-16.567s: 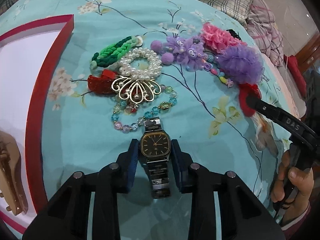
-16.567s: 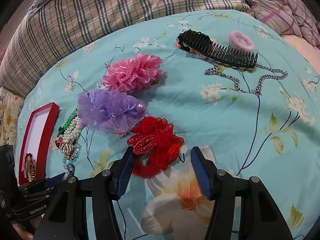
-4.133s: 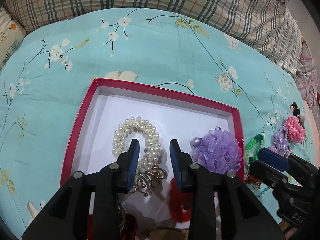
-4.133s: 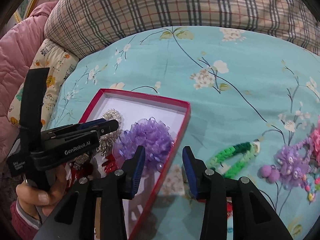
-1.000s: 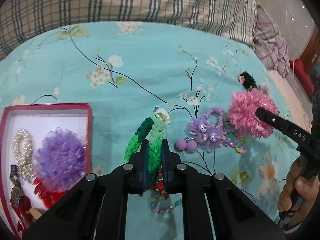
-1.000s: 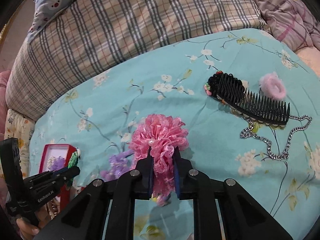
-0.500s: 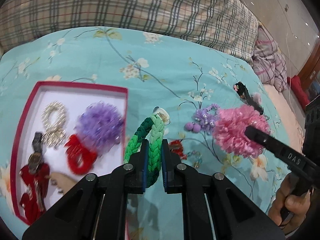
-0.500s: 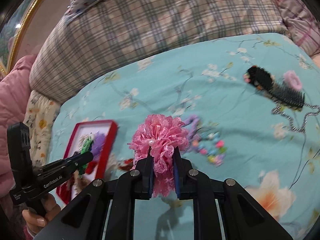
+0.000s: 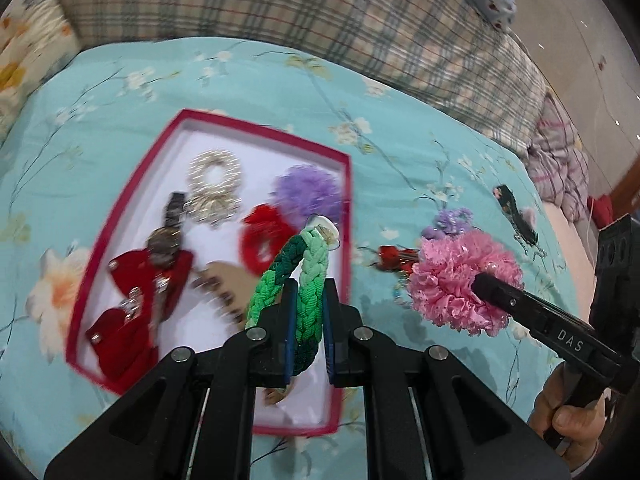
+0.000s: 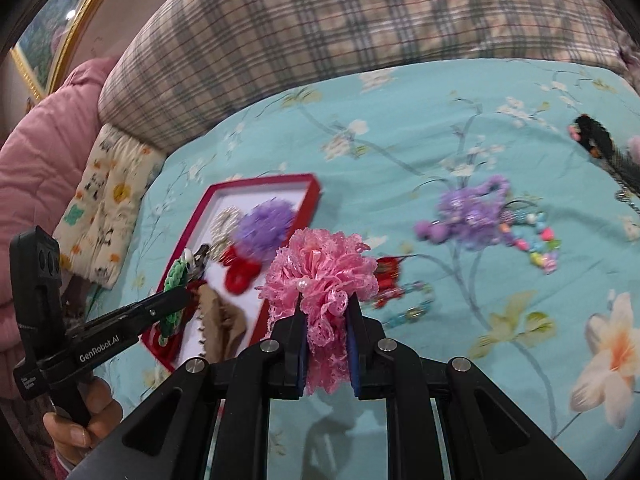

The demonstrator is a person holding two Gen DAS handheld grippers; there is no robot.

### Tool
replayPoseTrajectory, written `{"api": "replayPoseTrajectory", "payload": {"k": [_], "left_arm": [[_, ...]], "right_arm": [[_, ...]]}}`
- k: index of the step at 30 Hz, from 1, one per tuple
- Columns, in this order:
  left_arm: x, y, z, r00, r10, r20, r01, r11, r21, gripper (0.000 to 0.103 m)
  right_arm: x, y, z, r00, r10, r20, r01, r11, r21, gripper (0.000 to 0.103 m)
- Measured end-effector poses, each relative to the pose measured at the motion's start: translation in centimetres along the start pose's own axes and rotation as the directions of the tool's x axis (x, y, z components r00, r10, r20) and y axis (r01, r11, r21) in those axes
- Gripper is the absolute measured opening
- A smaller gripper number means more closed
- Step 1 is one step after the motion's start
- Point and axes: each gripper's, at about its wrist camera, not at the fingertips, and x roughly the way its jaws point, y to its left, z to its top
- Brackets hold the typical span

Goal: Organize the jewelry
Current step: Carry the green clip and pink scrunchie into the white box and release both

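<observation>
My left gripper (image 9: 306,300) is shut on a green braided hair tie (image 9: 296,272) and holds it above the red box (image 9: 344,216), which holds a pearl bracelet (image 9: 214,174), purple scrunchie (image 9: 306,194), red scrunchie (image 9: 264,240), watch (image 9: 166,236) and red bows (image 9: 132,308). My right gripper (image 10: 326,320) is shut on a pink lace scrunchie (image 10: 320,270), held in the air just right of the box (image 10: 280,180). It also shows in the left wrist view (image 9: 464,282).
On the floral teal bedspread (image 10: 440,128) to the right lie a purple charm tie (image 10: 470,210), coloured bead bracelets (image 10: 536,244), a red clip (image 10: 386,274) and a black comb (image 10: 600,144). Plaid pillows (image 10: 320,40) line the back.
Both grippers have swung left with their loads. The green tie is now over the red box and the pink scrunchie is closer to it.
</observation>
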Motion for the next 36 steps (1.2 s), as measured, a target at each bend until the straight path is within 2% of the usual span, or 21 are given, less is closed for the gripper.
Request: {"api": "replayPoseTrajectory", "payload": {"k": [9,17,28,36], "left_arm": [[-1.9,3.7,-0.6,0.999,0.039,0.032,-0.037,0.998,-0.059,0.009],[-1.7,6.4,1.3,0.996,0.080,0.046,-0.076,0.994,-0.075,0.009],[1.4,8.6,4.0,0.991,0.131,0.020,-0.130,0.990,-0.060,0.009],[4.2,9.2,5.0,0.986,0.166,-0.012,-0.167,0.986,-0.031,0.009]], "right_arm": [[1.2,3.1,-0.6,0.999,0.030,-0.021,-0.031,0.999,-0.038,0.015],[3.4,5.5,0.8,0.998,0.054,-0.022,-0.055,0.997,-0.052,0.015],[8.0,8.0,2.8,0.997,0.072,-0.035,-0.074,0.994,-0.075,0.015],[11.6,8.3,3.2,0.995,0.055,-0.085,-0.063,0.994,-0.091,0.015]]}}
